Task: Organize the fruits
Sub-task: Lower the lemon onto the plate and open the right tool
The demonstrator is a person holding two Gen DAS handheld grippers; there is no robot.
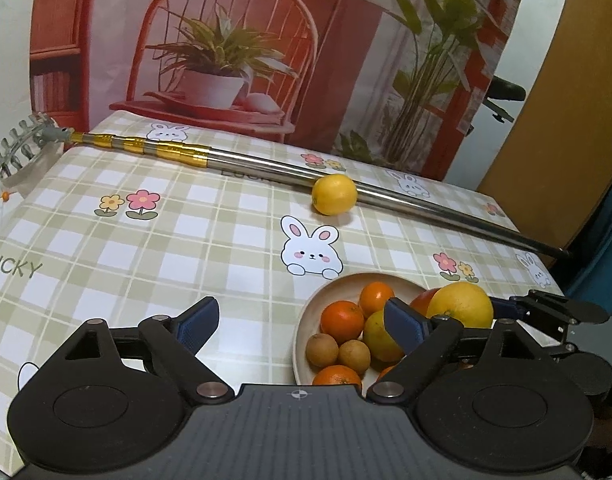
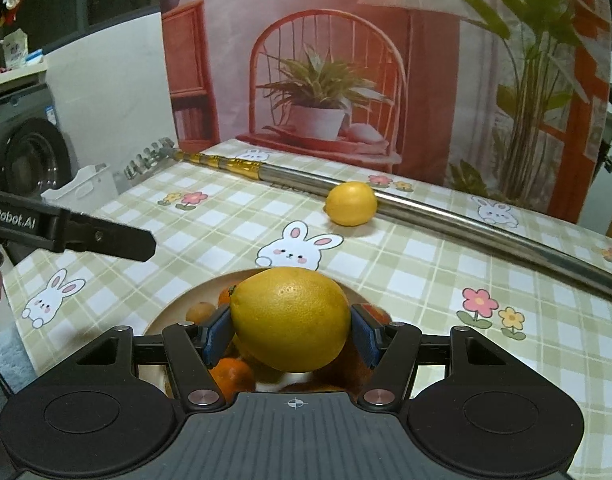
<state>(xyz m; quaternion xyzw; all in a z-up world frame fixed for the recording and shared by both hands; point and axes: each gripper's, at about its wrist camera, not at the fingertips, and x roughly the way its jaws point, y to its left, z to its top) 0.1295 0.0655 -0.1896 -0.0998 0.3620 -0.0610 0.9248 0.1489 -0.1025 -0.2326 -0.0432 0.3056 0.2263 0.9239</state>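
Right wrist view: the right tool is clamped on a large yellow citrus just above the fruit bowl. It should lower into a gap before releasing — piled fruit rolls. The left tool hangs spread apart, empty.

Two large yellow citrus fruits: one at upper centre, one at lower centre. In the bowl, lower right, three oranges show clearly, plus two small brown fruits. One telescopic pole crosses the top.
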